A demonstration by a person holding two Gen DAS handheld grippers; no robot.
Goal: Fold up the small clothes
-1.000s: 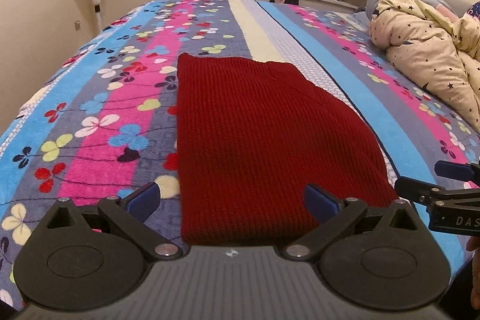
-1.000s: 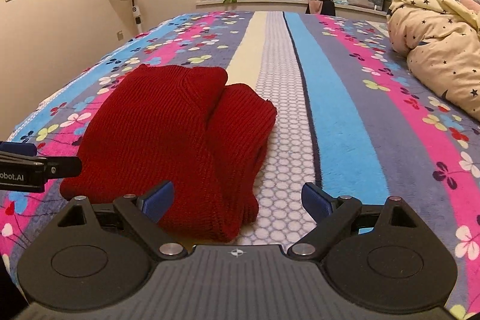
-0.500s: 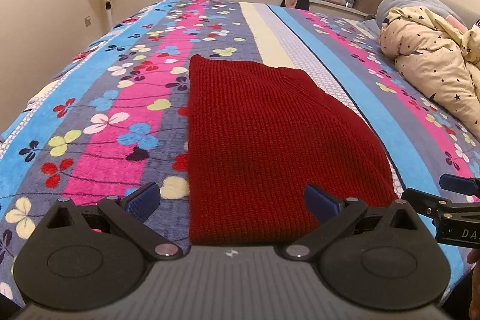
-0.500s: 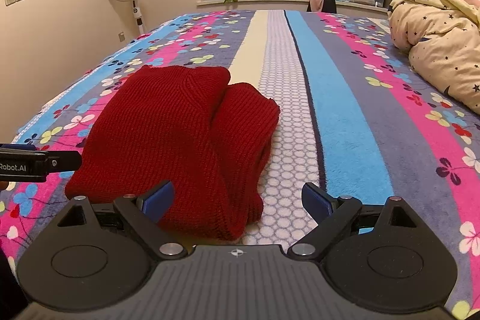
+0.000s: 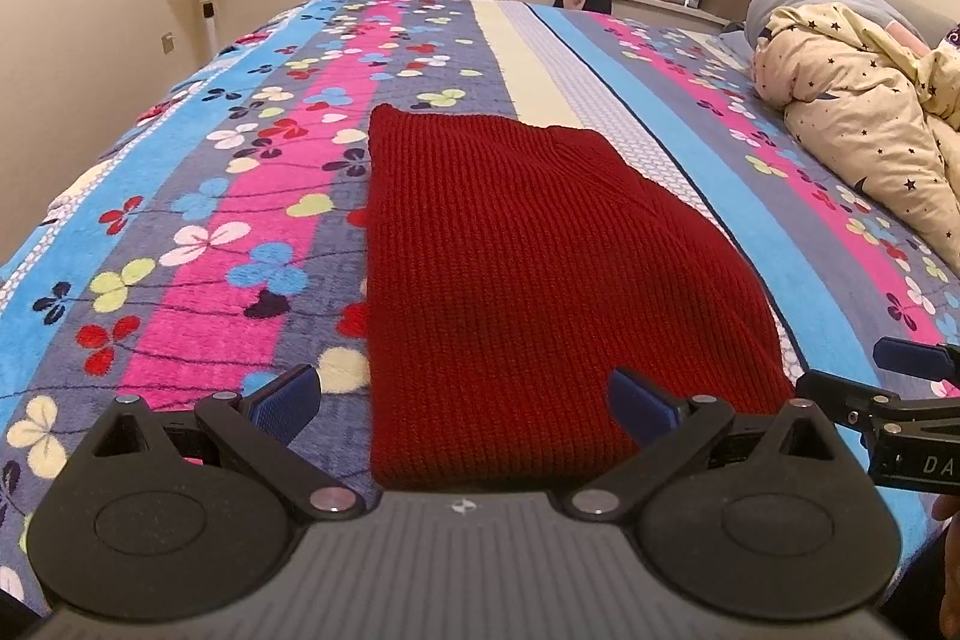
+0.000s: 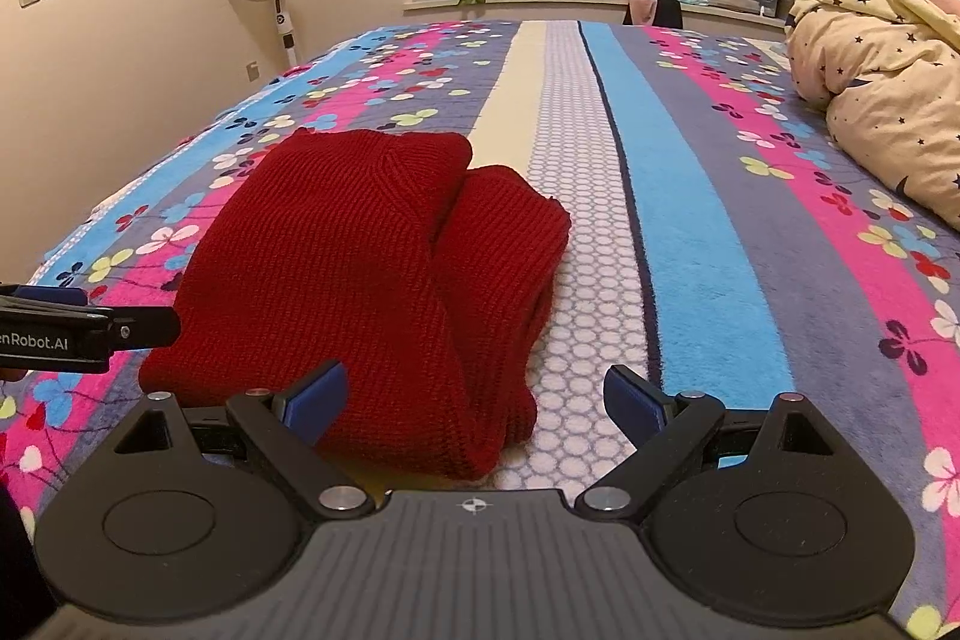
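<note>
**Red knit folded on bed, both tools spread**

Red knit garment lies folded on striped floral bedspread, dead ahead at 12 o'clock. Left tool spread wide, holding nothing. Right tool likewise spread, empty, garment's edge at its 11 o'clock.

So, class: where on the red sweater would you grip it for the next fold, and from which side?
Probably the near hem of the sweater, one gripper per corner, coming in low from the near bed edge; that edge lies straight and flat.
</note>
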